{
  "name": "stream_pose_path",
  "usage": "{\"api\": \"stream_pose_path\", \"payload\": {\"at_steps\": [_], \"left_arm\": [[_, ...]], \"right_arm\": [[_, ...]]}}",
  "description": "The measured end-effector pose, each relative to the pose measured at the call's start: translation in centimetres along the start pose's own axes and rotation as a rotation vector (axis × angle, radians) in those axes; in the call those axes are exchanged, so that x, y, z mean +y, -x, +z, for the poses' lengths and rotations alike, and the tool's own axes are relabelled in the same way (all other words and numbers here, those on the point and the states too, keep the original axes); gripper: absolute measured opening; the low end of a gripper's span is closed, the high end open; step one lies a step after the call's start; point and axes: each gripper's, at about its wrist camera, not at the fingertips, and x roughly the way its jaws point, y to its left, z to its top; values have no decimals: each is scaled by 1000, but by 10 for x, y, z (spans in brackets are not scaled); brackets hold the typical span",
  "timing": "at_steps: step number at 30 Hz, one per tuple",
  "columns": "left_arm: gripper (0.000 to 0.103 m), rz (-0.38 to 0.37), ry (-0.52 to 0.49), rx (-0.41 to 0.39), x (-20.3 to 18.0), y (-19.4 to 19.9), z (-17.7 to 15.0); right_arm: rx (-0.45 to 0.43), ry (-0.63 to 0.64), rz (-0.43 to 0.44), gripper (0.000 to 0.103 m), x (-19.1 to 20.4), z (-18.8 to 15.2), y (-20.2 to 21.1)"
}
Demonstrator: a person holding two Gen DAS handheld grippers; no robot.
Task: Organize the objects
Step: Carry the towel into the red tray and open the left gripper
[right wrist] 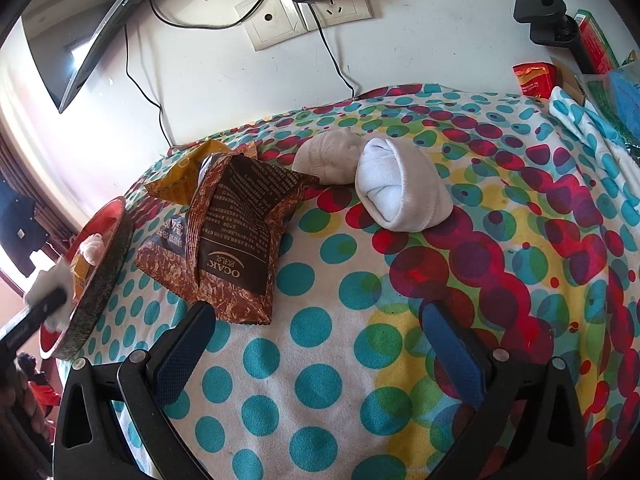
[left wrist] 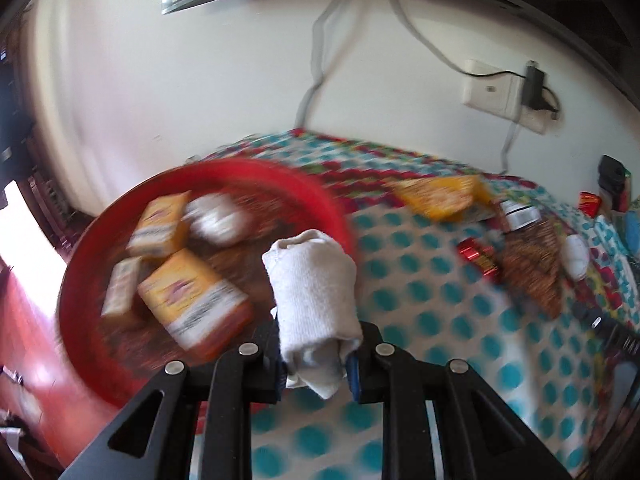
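My left gripper is shut on a rolled white sock and holds it beside the right rim of a red round tray. The tray holds yellow boxes and another white roll. In the right wrist view my right gripper is open and empty above the dotted cloth. A white rolled sock and a beige one lie ahead of it, next to a brown snack bag. The tray and the left gripper with its sock show at far left.
A yellow snack bag and a red packet lie on the dotted cloth. A wall with sockets and cables stands behind. A black clamp and boxes sit at the far right.
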Motion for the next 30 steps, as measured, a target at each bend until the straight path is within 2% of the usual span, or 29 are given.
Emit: {"api": "stream_pose_path", "payload": {"at_steps": [7,12,17,22,30], "left_arm": [[22,131,118,22,96,19,-29],[22,197,177,34,143,18,-25],[22,227,204,47,169,-4,-2],[23,275,186,79,178,-32,25],[23,311,180,122,179,-70,37]], "right_arm": [[1,2,-2,103,0,0,0],[2,4,-5,103,1,0,0],[1,3,-3,103,0,-1,0],[1,3,-4,103,0,-1,0],[3,6,-7,103,0,-1,0]]}}
